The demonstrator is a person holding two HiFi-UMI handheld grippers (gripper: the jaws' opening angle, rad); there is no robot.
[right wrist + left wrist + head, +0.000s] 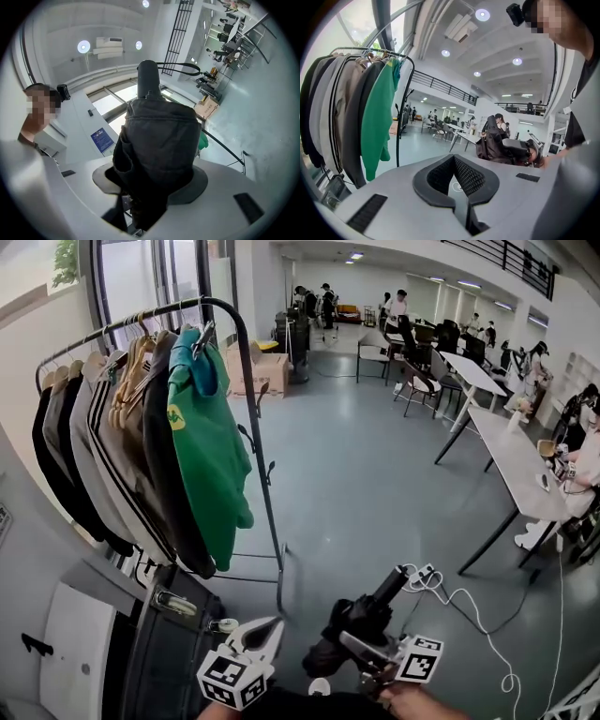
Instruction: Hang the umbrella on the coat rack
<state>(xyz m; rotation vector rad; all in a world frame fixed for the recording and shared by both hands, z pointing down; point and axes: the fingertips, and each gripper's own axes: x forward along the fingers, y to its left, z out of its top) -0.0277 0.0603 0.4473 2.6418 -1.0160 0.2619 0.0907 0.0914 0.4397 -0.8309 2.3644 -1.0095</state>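
Note:
A black folded umbrella (364,620) (157,150) is clamped in my right gripper (361,645) (150,187), its tip pointing up and away from me. The coat rack (251,362) (398,131) stands ahead to the left, a black metal frame hung with dark and striped jackets and a green shirt (211,456) (377,117) at its near end. Small hooks stick out from its right post (269,470). My left gripper (267,626) (452,158) is low beside the right one, jaws together and empty.
A black suitcase (169,638) and a white cabinet (70,648) sit under the rack at lower left. A power strip (427,576) with a white cable lies on the floor to the right. Long tables (516,465) with seated people line the right side.

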